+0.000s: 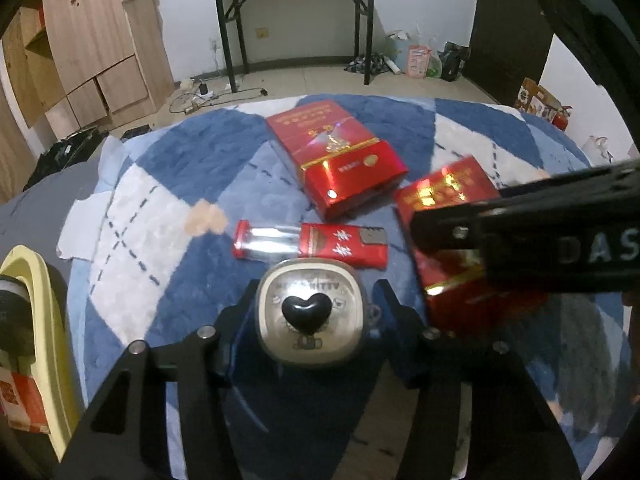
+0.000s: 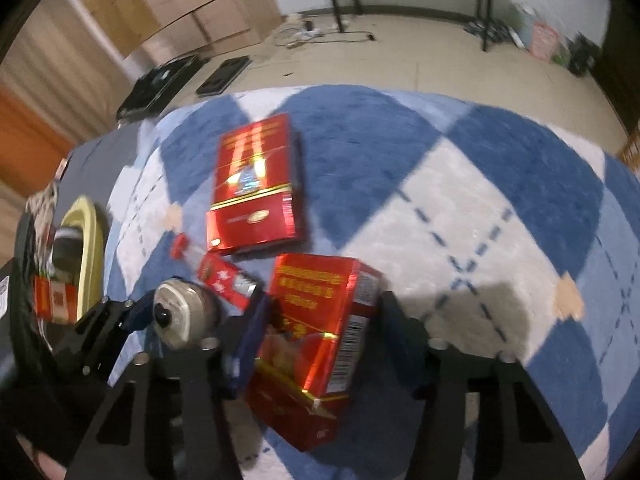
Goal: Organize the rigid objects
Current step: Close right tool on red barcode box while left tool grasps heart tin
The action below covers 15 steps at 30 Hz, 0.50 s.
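The left gripper (image 1: pixel 310 320) has its jaws around a round white jar (image 1: pixel 310 314) with a black heart knob on the lid, both fingers apparently against its sides, so I judge it clamped. The right gripper (image 2: pixel 316 332) straddles a red box (image 2: pixel 316 332) that lies skewed at the near edge of the blue and white rug (image 2: pixel 460 208); its left pad (image 2: pixel 250 340) touches the box, while the right finger (image 2: pixel 396 328) appears just beside the far face, so I cannot tell whether that grip is complete. A second, flat red box (image 1: pixel 334 158) lies at twelve o'clock from the jar, a slim red carton (image 1: pixel 310 242) lies between them, and a yellow basket (image 1: pixel 38 320) stands at nine o'clock, off the rug. Risks, as judged: the jar is smooth and rounded and could slip or rotate on lifting if held off centre; the skewed box, pinched on a corner line, could twist out or crush; the two grippers work close together, the right one crossing the left view at three o'clock, so a lift by either could knock the other or sweep the carton. Both grippers pitch steeply downward, the right view motion-blurred.
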Each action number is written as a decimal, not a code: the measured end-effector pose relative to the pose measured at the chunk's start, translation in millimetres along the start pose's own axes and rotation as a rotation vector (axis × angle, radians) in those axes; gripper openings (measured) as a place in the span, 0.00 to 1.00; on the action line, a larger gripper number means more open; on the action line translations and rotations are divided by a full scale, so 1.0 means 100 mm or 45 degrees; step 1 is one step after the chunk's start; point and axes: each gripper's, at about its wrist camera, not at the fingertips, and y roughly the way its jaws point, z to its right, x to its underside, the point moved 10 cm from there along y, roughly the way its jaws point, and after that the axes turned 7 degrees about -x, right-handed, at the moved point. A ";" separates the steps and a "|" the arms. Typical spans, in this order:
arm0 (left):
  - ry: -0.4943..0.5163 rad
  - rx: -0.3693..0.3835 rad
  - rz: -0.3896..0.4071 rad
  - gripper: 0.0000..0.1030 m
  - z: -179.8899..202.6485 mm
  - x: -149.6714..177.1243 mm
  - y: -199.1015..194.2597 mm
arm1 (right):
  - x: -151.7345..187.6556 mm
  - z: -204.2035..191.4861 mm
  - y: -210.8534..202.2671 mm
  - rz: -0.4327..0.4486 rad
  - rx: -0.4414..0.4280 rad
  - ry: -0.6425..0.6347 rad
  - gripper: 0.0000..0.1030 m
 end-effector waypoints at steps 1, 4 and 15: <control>0.001 0.002 -0.002 0.55 -0.01 0.01 0.00 | 0.00 -0.02 0.02 -0.002 -0.002 -0.009 0.44; 0.002 0.022 -0.021 0.55 -0.02 0.02 -0.03 | 0.03 -0.08 0.04 -0.005 -0.030 -0.014 0.37; 0.007 0.071 -0.023 0.55 -0.14 0.06 -0.28 | 0.13 -0.06 -0.25 0.012 -0.063 -0.110 0.22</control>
